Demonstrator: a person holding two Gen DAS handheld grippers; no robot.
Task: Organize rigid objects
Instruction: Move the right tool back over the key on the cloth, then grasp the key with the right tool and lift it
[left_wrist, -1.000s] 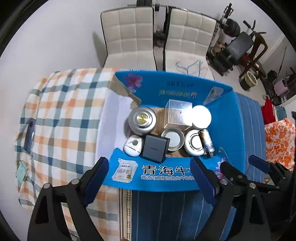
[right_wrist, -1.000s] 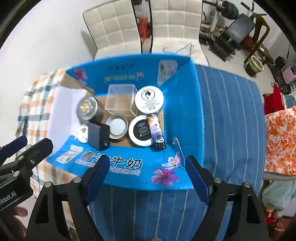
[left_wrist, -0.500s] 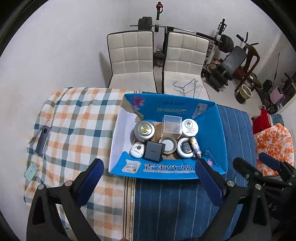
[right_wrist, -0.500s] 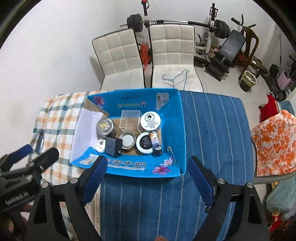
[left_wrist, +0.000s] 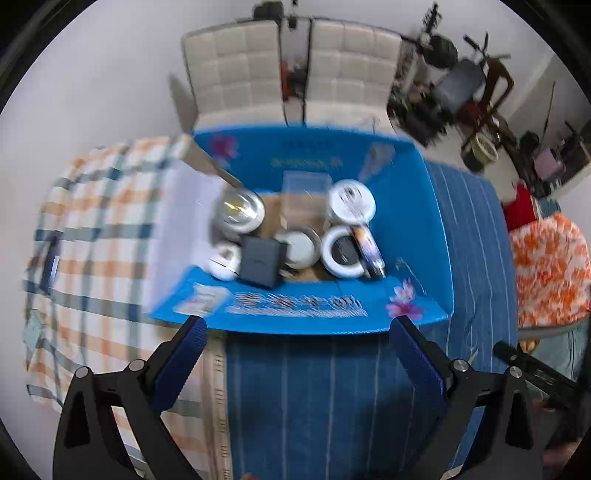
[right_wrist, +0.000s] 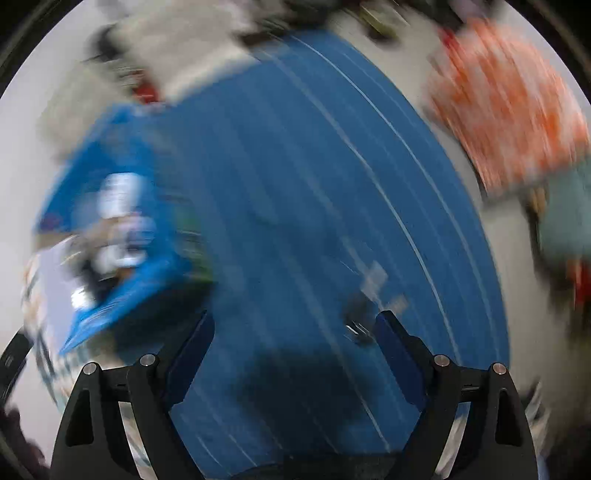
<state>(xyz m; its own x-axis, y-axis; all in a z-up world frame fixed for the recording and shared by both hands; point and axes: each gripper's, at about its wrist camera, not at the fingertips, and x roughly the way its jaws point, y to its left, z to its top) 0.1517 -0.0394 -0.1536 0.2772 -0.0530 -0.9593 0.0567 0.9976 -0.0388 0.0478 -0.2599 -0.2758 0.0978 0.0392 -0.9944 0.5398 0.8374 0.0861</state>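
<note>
Blue striped cloth (left_wrist: 332, 387) covers the near and right of the table, checked orange-and-blue cloth (left_wrist: 103, 221) the left; white padded chairs (left_wrist: 236, 70) stand far behind. Open blue cardboard box (left_wrist: 410, 229) sits mid-table holding the rigid items: round silver tin (left_wrist: 240, 210), clear plastic cube (left_wrist: 304, 192), white round jar (left_wrist: 351, 203), black square block (left_wrist: 260, 260), small printed can (left_wrist: 367, 249). Left gripper (left_wrist: 295, 354) hangs near the box, jaws apart, empty. Right gripper (right_wrist: 293, 350), over bare striped cloth, jaws apart, nothing between; that view is heavily blurred. Judgement: packing looks essentially complete; a dark flat object (left_wrist: 50, 264) remains at far left.
</note>
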